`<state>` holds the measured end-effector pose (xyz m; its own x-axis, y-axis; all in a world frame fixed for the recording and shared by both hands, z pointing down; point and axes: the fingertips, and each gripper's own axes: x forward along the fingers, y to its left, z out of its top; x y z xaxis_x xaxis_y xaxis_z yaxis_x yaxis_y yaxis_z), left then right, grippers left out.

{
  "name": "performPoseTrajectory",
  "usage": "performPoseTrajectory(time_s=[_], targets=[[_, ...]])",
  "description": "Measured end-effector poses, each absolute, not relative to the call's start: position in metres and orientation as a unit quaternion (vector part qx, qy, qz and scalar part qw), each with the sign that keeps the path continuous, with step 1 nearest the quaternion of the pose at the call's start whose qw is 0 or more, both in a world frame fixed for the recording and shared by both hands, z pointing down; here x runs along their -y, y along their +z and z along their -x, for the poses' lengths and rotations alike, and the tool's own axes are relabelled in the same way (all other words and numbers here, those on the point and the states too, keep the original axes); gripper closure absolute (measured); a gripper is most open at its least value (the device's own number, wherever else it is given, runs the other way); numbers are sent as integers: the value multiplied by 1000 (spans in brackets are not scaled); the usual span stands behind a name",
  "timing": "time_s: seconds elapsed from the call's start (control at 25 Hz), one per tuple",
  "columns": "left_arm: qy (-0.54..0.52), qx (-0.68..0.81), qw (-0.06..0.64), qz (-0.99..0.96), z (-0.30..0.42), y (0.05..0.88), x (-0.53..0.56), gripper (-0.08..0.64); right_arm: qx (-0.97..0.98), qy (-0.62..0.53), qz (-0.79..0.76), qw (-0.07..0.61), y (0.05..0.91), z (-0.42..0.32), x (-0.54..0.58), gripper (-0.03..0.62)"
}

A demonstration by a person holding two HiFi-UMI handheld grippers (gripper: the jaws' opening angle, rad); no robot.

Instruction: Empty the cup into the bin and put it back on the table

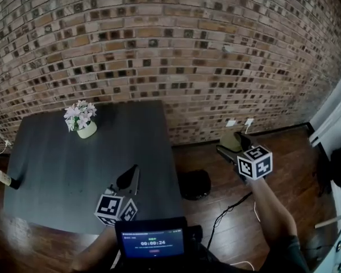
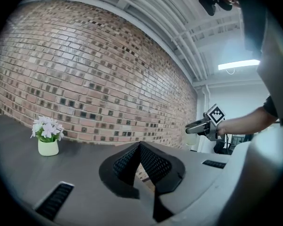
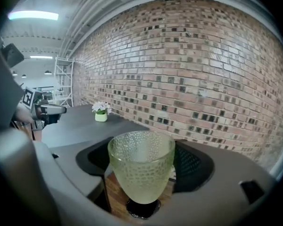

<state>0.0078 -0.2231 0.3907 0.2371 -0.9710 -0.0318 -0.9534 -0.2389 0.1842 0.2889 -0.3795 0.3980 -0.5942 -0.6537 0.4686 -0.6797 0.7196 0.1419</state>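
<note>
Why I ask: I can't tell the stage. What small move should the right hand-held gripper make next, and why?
Probably shift the right hand-held gripper toward the bin, ready to tip. Its jaws clasp the cup upright, off the table, and in the head view it seems beside the bin rather than above it. Whether anything is inside, I cannot tell.

small pot of pale flowers (image 1: 80, 120) before a brick wall (image 1: 187, 50), cables (image 1: 230, 210) on wooden floor (image 1: 295, 152)
</note>
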Motion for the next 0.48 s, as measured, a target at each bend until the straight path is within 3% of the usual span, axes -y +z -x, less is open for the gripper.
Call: performPoseTrajectory(time_s=[0.48], targets=[[-73,648,68,-755,24,398,190,568,937,57,-267,220,408,-184,333,198]])
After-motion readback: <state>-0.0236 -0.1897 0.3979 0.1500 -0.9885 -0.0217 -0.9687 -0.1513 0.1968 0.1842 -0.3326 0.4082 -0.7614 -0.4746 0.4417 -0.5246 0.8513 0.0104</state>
